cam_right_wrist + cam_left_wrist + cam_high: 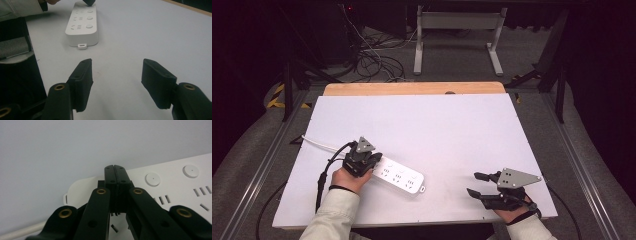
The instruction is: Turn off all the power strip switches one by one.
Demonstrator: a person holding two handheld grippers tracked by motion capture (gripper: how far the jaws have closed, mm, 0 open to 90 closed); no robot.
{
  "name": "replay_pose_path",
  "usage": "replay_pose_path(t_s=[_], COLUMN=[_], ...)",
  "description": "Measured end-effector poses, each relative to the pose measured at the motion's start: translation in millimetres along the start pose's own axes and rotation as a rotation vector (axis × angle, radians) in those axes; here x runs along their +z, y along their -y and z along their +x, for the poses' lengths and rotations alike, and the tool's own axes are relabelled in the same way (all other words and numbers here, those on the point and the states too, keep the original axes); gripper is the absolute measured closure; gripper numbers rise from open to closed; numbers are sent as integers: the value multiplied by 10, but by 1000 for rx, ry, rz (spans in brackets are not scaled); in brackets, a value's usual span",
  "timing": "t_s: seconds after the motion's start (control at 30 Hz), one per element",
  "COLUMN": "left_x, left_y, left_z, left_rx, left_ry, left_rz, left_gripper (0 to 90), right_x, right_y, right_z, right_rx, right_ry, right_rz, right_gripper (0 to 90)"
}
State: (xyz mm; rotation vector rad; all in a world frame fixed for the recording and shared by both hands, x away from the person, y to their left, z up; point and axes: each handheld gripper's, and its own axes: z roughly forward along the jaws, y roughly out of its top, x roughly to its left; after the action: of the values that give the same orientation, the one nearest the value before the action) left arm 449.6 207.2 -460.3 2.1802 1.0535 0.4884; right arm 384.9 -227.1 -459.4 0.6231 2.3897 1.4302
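- On the near left part of the white rectangular table top point(427, 120), seen from the high view, lies a long white plastic power strip point(401, 176), set slantwise, with its white cable point(318, 143) running off toward the left edge. The left gripper point(371, 161), black with a grey three-cornered plate on top, sits over the cable end of the strip, held by a hand in a pale sleeve point(332, 215). The right gripper point(476, 184) rests near the front right corner, well apart from the strip, its jaws standing open and pointing left toward it.
- Along the left gripper view, the left gripper point(114, 168) has its two black jaws pressed flat together with nothing between them. Their tips lie over the rounded end of the power strip point(172, 185), just beside a round button point(152, 179); whether they touch the surface cannot be told. The cable point(22, 231) shows at the lower left.
- Along the right gripper view, the right gripper point(117, 61) has its jaws spread wide over bare table. The power strip point(82, 25) lies ahead, its small hanging tab facing the camera, with the left gripper point(88, 2) at its far end.
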Motion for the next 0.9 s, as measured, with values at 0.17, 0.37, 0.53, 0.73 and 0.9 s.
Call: replay_pose_path(t_s=[0.17, 0.37, 0.53, 0.73, 0.9], left_x=[9, 7, 9, 10, -105], left_y=[3, 9, 30, 50, 8], left_z=[-43, -29, -15, 11, -68], left_rx=[8, 3, -33, -44, -26], left_ry=[8, -7, 19, 26, 15], left_rz=[-2, -10, -18, -29, -34], left_gripper=[900, 900, 900, 900, 900], right_x=[5, 0, 3, 1, -12], right_y=[-2, -2, 3, 4, 5], right_z=[6, 6, 3, 7, -6], right_rx=[-1, -2, 0, 2, 7], right_ry=[-1, -2, -5, -8, -4], right_rz=[1, -1, 0, -3, -7], right_gripper=[420, 420, 420, 420, 419])
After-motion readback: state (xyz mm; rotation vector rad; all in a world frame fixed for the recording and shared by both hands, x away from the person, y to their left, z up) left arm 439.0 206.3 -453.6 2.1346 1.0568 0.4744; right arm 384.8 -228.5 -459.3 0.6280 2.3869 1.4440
